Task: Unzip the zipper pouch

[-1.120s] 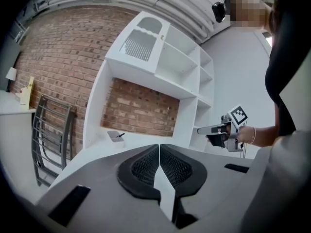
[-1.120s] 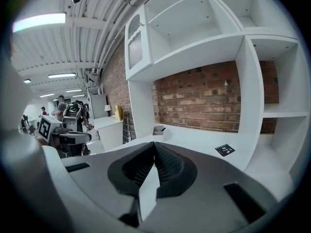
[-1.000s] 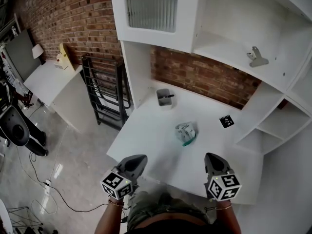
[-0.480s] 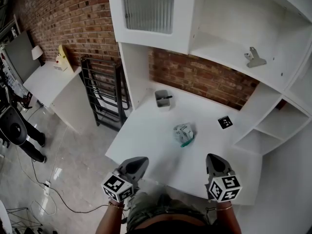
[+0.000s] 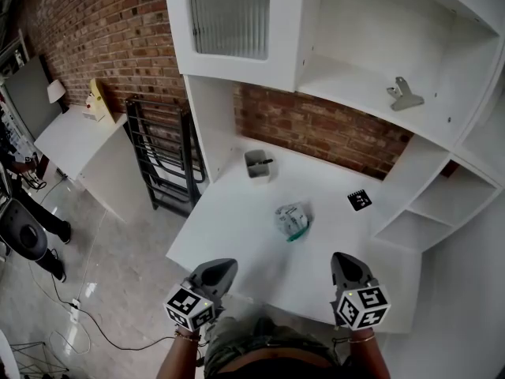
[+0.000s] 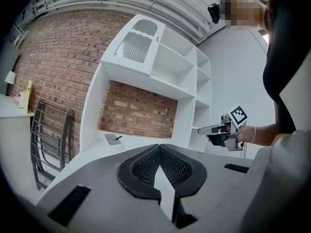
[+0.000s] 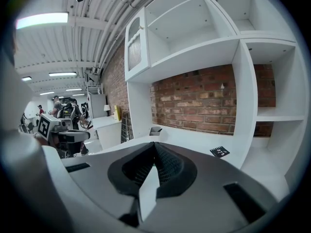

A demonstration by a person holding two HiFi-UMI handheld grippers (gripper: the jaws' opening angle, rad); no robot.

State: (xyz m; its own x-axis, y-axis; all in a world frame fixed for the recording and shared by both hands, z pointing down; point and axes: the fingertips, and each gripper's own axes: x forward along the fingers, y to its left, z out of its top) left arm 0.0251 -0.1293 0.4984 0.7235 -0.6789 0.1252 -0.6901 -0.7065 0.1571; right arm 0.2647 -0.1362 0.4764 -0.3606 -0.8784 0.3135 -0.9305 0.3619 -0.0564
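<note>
Hovering at the near edge of the desk (image 5: 229,239): my left gripper (image 5: 222,266) and right gripper (image 5: 345,260) are both fully closed, nothing in either. Pouch (image 5: 292,220) lies mid-desk, well ahead of both, untouched.

Head view: steeply down over desk (image 5: 237,239). Gripper views: level, both facing brick wall (image 6: 138,108).

The pouch (image 5: 293,220) lies mid-desk (image 5: 229,239), a small tray (image 5: 256,165) behind it to the left near the wall (image 5: 316,126), a card (image 5: 360,200) to its right, a clip (image 5: 404,94) on the shelf (image 5: 347,85) above.
</note>
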